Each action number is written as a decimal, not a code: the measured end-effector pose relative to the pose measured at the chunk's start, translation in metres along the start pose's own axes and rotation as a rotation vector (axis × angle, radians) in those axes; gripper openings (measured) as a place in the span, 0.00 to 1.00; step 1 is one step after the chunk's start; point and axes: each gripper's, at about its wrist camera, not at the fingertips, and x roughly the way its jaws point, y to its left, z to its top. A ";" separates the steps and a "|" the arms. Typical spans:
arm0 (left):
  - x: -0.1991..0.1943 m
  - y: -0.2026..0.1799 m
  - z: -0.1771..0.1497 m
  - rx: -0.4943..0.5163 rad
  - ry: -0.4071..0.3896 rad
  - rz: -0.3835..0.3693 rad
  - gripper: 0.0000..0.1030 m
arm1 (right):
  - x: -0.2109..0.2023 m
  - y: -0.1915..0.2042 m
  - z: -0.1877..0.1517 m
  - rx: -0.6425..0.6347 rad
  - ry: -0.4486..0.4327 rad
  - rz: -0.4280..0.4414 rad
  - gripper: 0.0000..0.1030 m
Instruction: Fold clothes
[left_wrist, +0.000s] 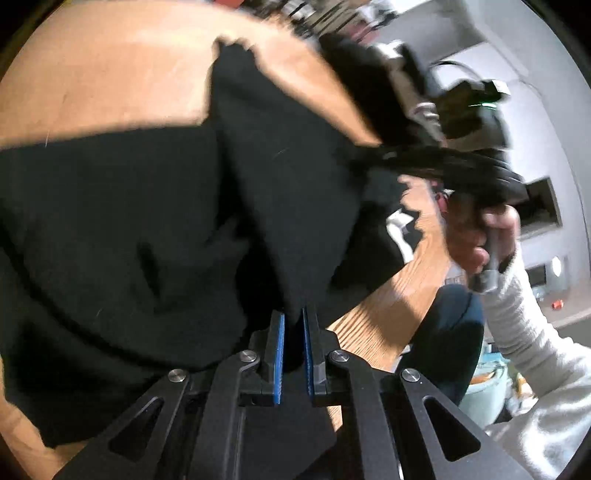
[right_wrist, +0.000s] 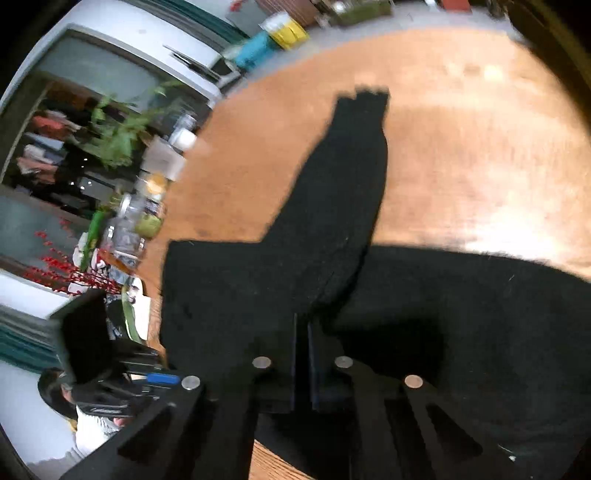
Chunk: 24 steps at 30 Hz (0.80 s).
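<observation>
Left claw (left_wrist: 293, 325) pinches near edge of black garment (left_wrist: 147, 229); right claw (right_wrist: 303, 332) pressed together on same cloth. Garment spreads ahead of both over wooden table (right_wrist: 461, 147), sleeve (right_wrist: 347, 177) running lengthwise away from right claw.

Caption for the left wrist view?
Left gripper shut on black garment over wooden table.

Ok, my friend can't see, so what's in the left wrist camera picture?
The left gripper, its blue-lined jaws shut, pinches the edge of a black garment spread on a wooden table. At right, a hand in a white sleeve holds the other gripper.
</observation>
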 end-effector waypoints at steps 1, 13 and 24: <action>0.004 0.003 -0.001 -0.008 0.033 0.003 0.08 | 0.001 0.001 -0.001 -0.018 0.009 -0.023 0.07; -0.033 -0.021 0.006 0.017 -0.156 -0.238 0.77 | -0.046 -0.022 0.062 0.005 -0.138 -0.179 0.72; 0.029 0.005 0.051 -0.172 -0.004 -0.234 0.77 | 0.037 -0.035 0.166 -0.050 -0.072 -0.302 0.72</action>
